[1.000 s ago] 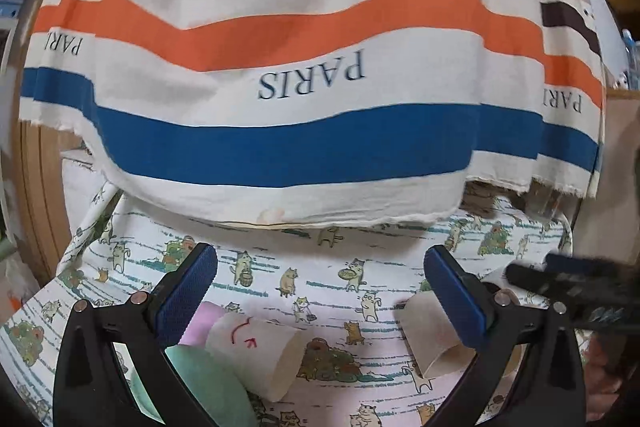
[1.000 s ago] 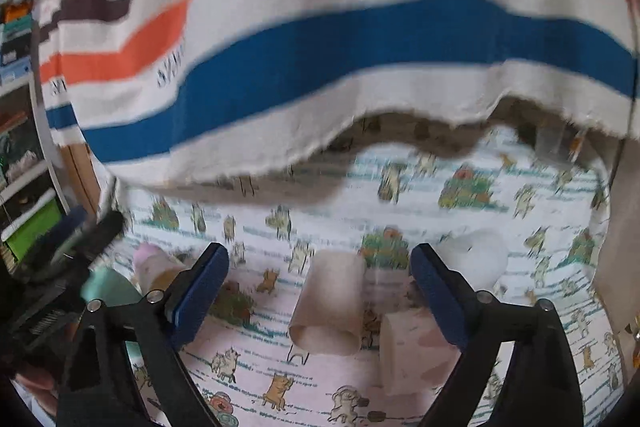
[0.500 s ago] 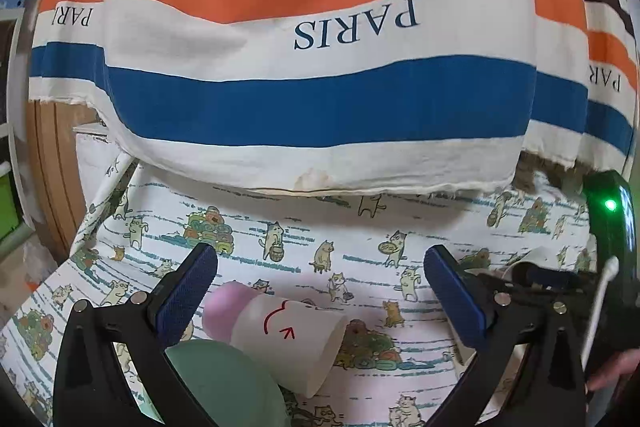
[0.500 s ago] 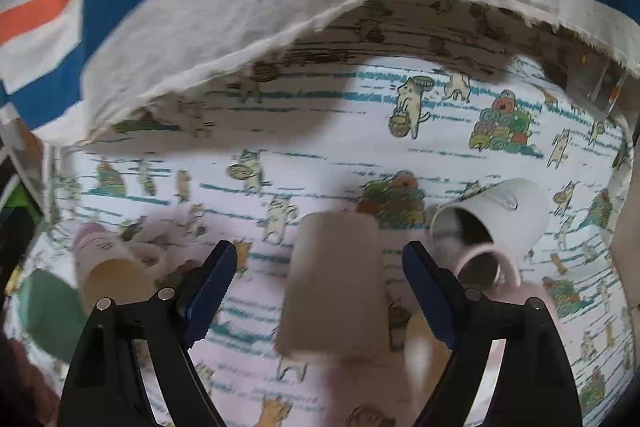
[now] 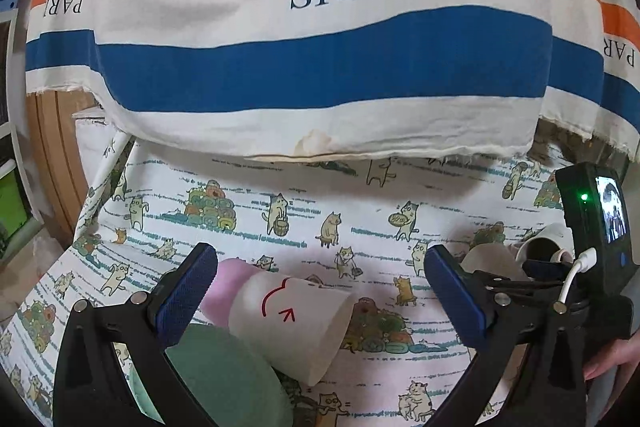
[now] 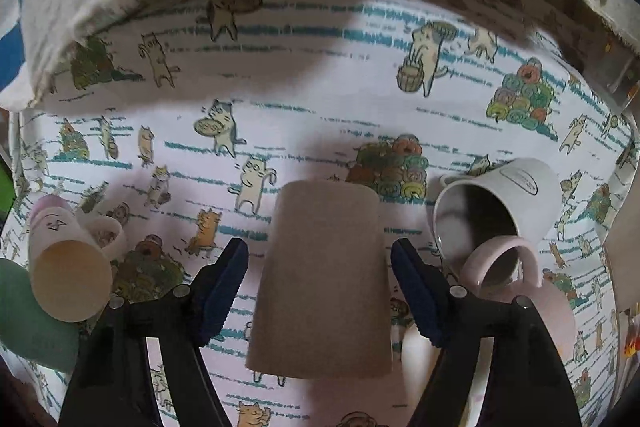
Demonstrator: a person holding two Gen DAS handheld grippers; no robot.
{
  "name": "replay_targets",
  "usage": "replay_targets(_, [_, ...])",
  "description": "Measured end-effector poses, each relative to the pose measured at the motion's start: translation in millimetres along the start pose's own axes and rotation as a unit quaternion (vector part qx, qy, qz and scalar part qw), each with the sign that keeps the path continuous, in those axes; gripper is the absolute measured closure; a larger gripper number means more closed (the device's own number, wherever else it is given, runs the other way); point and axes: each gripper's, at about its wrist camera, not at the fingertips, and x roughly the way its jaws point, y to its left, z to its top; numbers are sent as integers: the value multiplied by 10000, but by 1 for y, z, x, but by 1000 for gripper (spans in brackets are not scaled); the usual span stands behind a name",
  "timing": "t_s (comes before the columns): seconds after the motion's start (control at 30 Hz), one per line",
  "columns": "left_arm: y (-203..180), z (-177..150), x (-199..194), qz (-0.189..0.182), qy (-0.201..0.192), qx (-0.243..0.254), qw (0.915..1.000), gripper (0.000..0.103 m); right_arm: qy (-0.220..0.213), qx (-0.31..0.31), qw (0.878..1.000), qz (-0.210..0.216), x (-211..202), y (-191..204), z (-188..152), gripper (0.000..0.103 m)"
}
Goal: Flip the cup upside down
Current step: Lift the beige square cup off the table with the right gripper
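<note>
A brown paper cup (image 6: 322, 279) lies on its side on the cat-print cloth (image 6: 304, 115), mouth toward the camera. My right gripper (image 6: 319, 287) is open with its jaws on either side of this cup, a small gap on each side. A white cup with a red mark and pink base (image 5: 288, 311) lies on its side between the jaws of my open left gripper (image 5: 320, 299), not touched. The same white cup shows at the left of the right wrist view (image 6: 68, 267). The brown cup (image 5: 490, 261) is partly hidden behind the right gripper in the left wrist view.
A white mug (image 6: 500, 203) lies on its side right of the brown cup, with a pink mug (image 6: 516, 279) in front of it. A green round object (image 5: 224, 375) lies by the white cup. A striped PARIS cloth (image 5: 320, 67) hangs over the back.
My right gripper has moved forward and down onto the brown cup and its jaws have narrowed around it. My left gripper has shifted slightly closer to the white cup.
</note>
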Motion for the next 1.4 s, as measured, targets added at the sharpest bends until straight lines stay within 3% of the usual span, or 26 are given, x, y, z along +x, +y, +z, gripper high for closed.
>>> replay_targets(0.17, [3, 0, 0, -15, 17, -96, 10000, 0, 168, -1, 9998, 57, 10, 0, 0, 34])
replay_targets(0.47, [0, 1, -1, -1, -1, 5, 10000, 0, 88, -21, 9999, 135, 6, 1, 3, 34])
replay_targets(0.8, [-11, 2, -14, 91, -39, 249, 9996, 0, -162, -62, 9991, 390, -30, 1, 0, 34])
replay_targets(1.1, [-9, 2, -14, -134, -15, 76, 9999, 1, -326, -339, 9969, 635, -78, 1, -42, 34])
replay_targets(1.27, [-16, 6, -31, -320, -211, 150, 9992, 1, -378, -312, 9960, 741, -96, 3, -69, 34])
replay_targets(1.4, [-19, 10, -45, -177, -175, 166, 9996, 1, -404, -381, 9950, 833, -105, 7, -84, 34])
